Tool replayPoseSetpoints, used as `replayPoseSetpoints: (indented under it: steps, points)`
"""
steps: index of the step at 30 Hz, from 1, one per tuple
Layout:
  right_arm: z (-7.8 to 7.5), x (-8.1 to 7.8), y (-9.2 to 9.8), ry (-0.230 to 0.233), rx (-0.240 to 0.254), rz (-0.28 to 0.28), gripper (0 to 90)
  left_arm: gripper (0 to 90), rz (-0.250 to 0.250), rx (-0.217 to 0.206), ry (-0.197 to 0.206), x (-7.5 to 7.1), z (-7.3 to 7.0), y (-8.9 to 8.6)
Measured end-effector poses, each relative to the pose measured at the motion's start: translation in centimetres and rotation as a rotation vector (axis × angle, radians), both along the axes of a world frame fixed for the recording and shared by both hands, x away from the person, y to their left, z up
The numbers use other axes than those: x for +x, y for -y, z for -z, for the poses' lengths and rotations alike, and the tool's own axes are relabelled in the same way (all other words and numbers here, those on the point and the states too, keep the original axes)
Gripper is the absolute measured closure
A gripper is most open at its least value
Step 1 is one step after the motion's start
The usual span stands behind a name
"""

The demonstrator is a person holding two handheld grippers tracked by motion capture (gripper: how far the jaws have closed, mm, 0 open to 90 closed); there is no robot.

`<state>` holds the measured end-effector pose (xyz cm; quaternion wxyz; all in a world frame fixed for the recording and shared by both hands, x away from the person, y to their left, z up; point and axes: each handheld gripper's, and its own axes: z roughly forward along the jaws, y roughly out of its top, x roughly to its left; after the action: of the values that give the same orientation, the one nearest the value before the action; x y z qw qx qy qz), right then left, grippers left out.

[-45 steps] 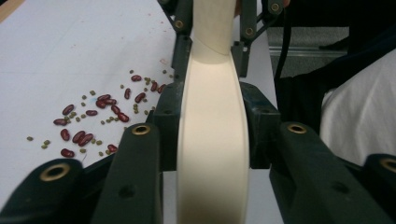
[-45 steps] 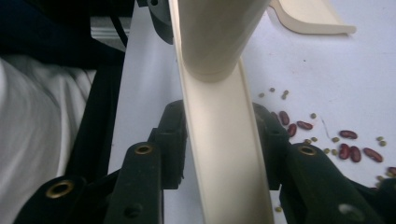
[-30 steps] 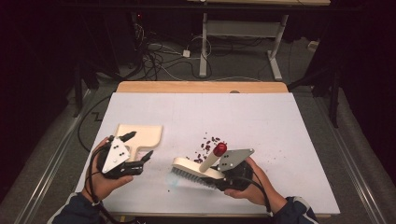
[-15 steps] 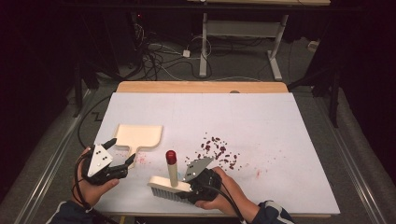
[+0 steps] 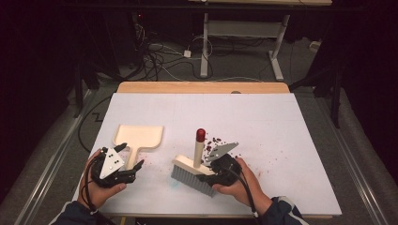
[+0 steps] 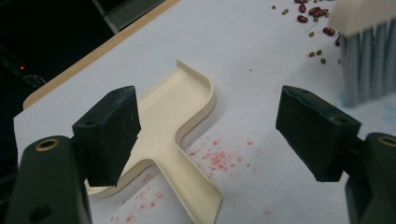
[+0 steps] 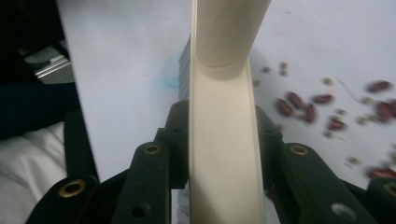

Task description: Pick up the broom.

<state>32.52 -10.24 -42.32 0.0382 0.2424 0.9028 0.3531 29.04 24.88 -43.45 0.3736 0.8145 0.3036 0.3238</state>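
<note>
Gripping the light, stiff brush [image 5: 195, 171] by its back, right gripper [image 5: 217, 172] clamped; left gripper [image 6: 219, 135] wide open, empty, over dustpan [image 6: 180, 123] handle

A lab or test workspace is indicated. A white-topped table with a wooden far edge [image 5: 202, 87] is set in a dark room; beyond it, tangled black and white floor cables [image 5: 159, 56] and a white metal desk frame [image 5: 244, 33] are seen.

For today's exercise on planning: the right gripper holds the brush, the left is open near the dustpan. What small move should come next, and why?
Probably close the left gripper on the dustpan handle. Its jaws stand open either side of the handle, nothing gripped, while the right gripper already clamps the brush beside the scattered beans. Sweeping needs the pan held.
</note>
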Motion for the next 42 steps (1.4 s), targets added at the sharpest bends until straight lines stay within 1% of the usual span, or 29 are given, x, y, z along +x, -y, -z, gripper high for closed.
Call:
replayPoseSetpoints:
  steps: [1, 2, 4, 5, 6, 8, 10, 12, 13, 14, 15, 18, 19, 20, 23, 25, 27, 29, 32, 35, 37, 38, 40, 42]
  points:
    - [-0.1, 0.1, 0.5, 0.013, -0.003, 0.021, 68.0, 21.3, 0.008, 0.01, -0.016, -0.1, 0.1, 0.3]
    - [-0.1, 0.2, 1.0, 0.02, -0.003, 0.048, 68.0, 21.3, 0.012, 0.022, -0.018, -0.1, 0.2, 0.4]
    - [-0.1, 0.6, 2.0, 0.015, 0.001, 0.077, 68.0, 21.3, 0.021, 0.048, -0.022, -0.1, 0.3, 0.7]
    - [-0.1, 0.7, 2.4, 0.018, 0.002, 0.095, 68.0, 21.2, 0.021, 0.048, -0.022, -0.1, 0.3, 0.7]
    - [-0.1, 0.8, 2.9, 0.02, -0.003, 0.104, 68.0, 21.2, 0.03, 0.06, -0.023, -0.1, 0.5, 1.0]
    - [-0.1, 1.1, 3.6, 0.017, 0.003, 0.121, 68.0, 21.2, 0.034, 0.063, -0.022, -0.2, 0.5, 1.1]
    - [-0.3, 1.4, 4.0, 0.033, -0.002, 0.141, 68.1, 21.1, 0.046, 0.058, -0.023, -0.2, 0.6, 1.3]
    - [-0.5, 1.6, 4.3, 0.052, 0.0, 0.162, 68.2, 21.0, 0.047, 0.052, -0.024, -0.2, 0.6, 1.3]
    - [-0.5, 1.7, 4.4, 0.064, 0.001, 0.161, 68.2, 21.2, 0.047, 0.052, -0.026, -0.2, 0.6, 1.3]
    - [-0.6, 1.7, 4.5, 0.066, 0.003, 0.163, 68.2, 21.2, 0.05, 0.049, -0.03, -0.1, 0.6, 1.3]
    - [-0.6, 1.7, 4.6, 0.069, 0.007, 0.163, 68.2, 21.2, 0.053, 0.045, -0.036, -0.1, 0.6, 1.3]
    - [-0.8, 1.8, 4.6, 0.078, 0.03, 0.17, 68.2, 21.2, 0.052, 0.045, -0.033, -0.1, 0.6, 1.3]
    - [-0.8, 1.8, 4.6, 0.078, 0.03, 0.17, 68.2, 21.2, 0.052, 0.042, -0.033, -0.1, 0.6, 1.2]
    - [-1.2, 1.7, 4.7, 0.088, 0.053, 0.175, 68.2, 21.2, 0.052, 0.041, -0.033, -0.1, 0.6, 1.2]
    - [-1.7, 1.4, 4.5, 0.122, 0.094, 0.194, 68.2, 21.3, 0.047, 0.039, -0.043, 0.0, 0.7, 1.2]
    - [-1.7, 1.3, 4.1, 0.13, 0.123, 0.202, 68.2, 21.3, 0.044, 0.037, -0.041, 0.0, 0.6, 1.1]
    - [-1.7, 1.3, 3.4, 0.12, 0.144, 0.2, 68.2, 21.3, 0.042, 0.03, -0.043, 0.0, 0.6, 1.0]
    - [-1.5, 1.1, 2.4, 0.1, 0.163, 0.176, 68.2, 21.3, 0.041, 0.031, -0.045, 0.0, 0.6, 1.0]
    - [-1.0, 0.4, 0.8, 0.096, 0.157, 0.143, 68.1, 21.4, 0.047, 0.034, -0.047, -0.1, 0.6, 1.1]
    - [0.0, 0.4, -0.4, 0.056, 0.164, 0.134, 68.2, 21.4, 0.05, 0.032, -0.045, -0.1, 0.6, 1.1]
    - [0.7, 0.6, -0.8, 0.047, 0.145, 0.141, 68.2, 21.4, 0.051, 0.032, -0.047, 0.0, 0.6, 1.1]
    - [0.9, 0.8, -0.9, 0.052, 0.142, 0.148, 68.2, 21.3, 0.051, 0.032, -0.049, 0.0, 0.6, 1.1]
    - [1.0, 1.2, -0.5, 0.069, 0.129, 0.174, 68.2, 21.3, 0.056, 0.034, -0.052, 0.0, 0.7, 1.1]
    - [1.1, 1.7, 0.2, 0.064, 0.132, 0.211, 68.1, 21.3, 0.059, 0.036, -0.055, 0.0, 0.7, 1.2]
